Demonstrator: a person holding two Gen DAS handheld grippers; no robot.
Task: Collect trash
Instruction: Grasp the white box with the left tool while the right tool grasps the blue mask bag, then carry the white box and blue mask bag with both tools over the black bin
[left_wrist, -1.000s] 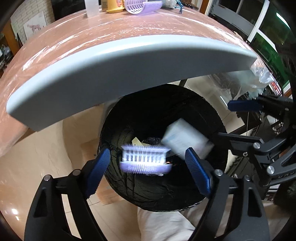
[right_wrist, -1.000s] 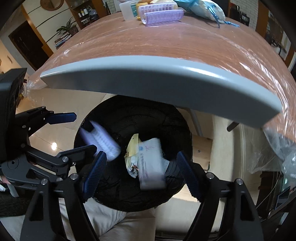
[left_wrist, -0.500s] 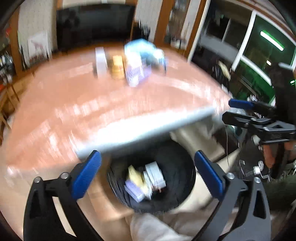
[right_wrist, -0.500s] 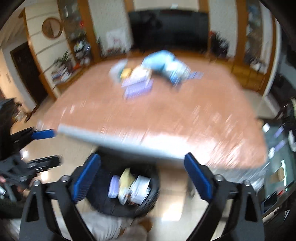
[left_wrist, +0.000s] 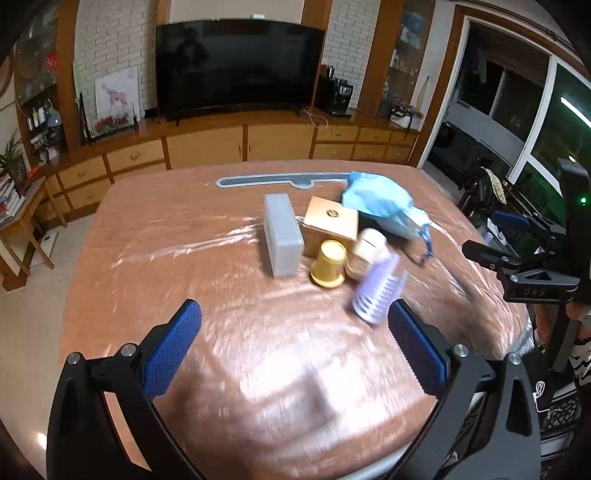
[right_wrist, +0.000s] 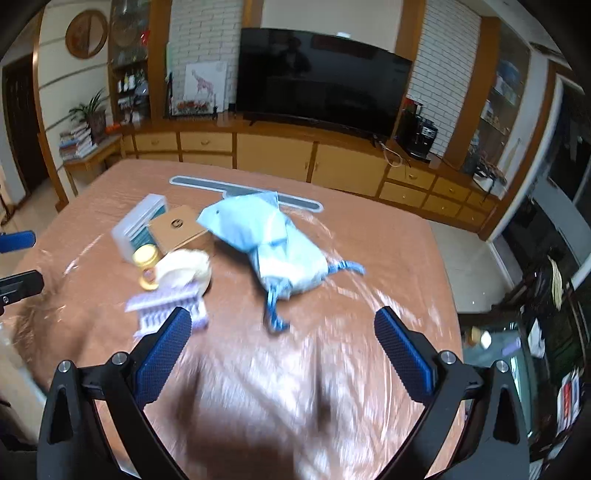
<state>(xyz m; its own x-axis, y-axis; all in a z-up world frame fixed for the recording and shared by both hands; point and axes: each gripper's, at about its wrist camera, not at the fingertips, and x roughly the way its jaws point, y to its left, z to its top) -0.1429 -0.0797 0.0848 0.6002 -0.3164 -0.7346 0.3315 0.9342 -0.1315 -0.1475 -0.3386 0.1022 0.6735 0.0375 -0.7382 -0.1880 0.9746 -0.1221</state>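
Left wrist view: left gripper (left_wrist: 293, 345) wide, empty; right gripper (right_wrist: 282, 345) likewise. Step, judged: reach. Next: lilac brush (left_wrist: 376, 291), square jaws across it.

Big TV (left_wrist: 236, 64) sits on the wood cabinet (left_wrist: 221, 142), giraffe picture (left_wrist: 116, 98) leaning near its left end.

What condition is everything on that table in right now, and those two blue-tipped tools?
Left tool: open, empty, above the table.
Right tool: open, empty.
Purple comb-like piece: lying on the table, blurred.
Gold cap: on its side.
Grey case: closed, standing on an edge.
Tan box: closed.
Blue bag: tied shut, slumped.
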